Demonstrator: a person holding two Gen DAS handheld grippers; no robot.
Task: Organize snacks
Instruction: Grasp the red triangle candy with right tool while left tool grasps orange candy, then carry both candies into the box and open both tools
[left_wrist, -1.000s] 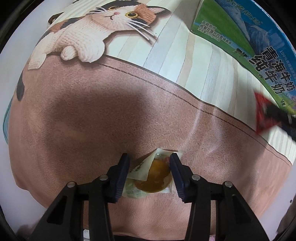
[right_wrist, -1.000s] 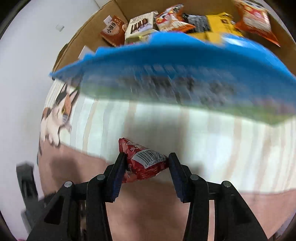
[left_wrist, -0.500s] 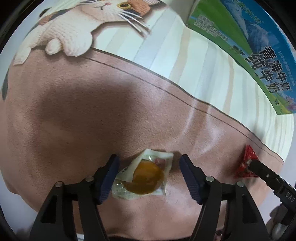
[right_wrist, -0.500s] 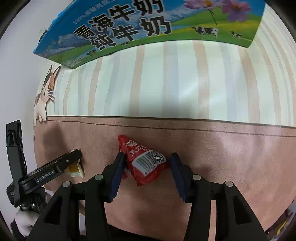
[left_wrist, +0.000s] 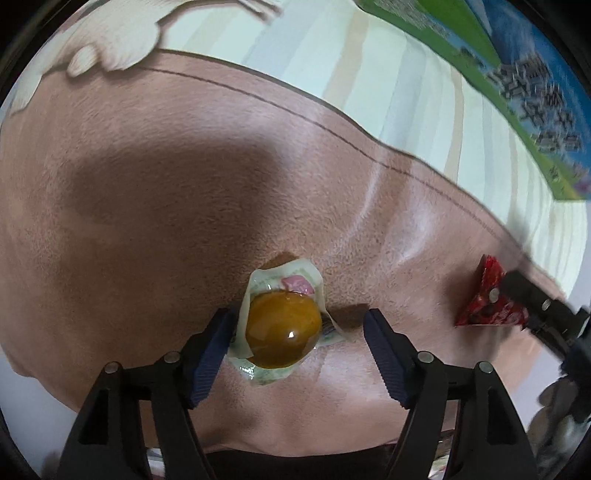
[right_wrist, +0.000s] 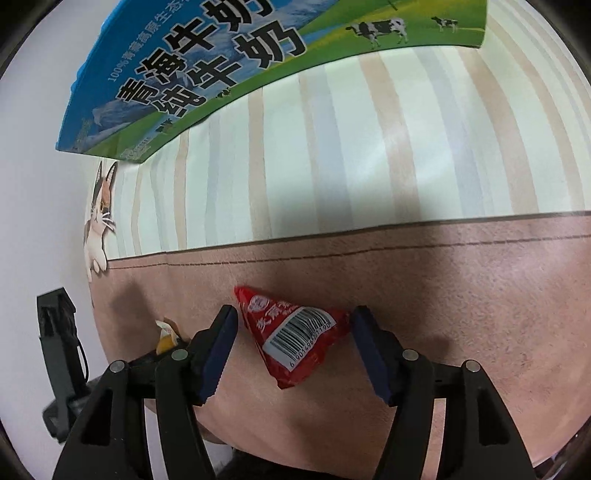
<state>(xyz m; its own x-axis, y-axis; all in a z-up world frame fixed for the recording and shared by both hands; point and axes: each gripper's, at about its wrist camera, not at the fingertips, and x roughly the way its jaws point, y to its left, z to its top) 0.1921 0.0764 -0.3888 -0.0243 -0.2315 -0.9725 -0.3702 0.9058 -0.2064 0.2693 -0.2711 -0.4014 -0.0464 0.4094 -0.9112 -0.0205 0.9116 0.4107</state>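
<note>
the milk carton (right_wrist: 207, 70) lies ahead of your grippers on the cat-print mat (right_wrist: 443, 280); you can't see inside it. your left gripper (left_wrist: 295, 350) is spread, the orange jelly pack (left_wrist: 282, 328) on the mat between its fingers, nearer the left one. your right gripper (right_wrist: 291, 350) is spread around the red snack packet (right_wrist: 295, 336).

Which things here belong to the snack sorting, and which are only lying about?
For the job: jelly cup, red triangular packet, milk carton box, left tool, right tool.
Lying about: cat-print mat, black stand.
</note>
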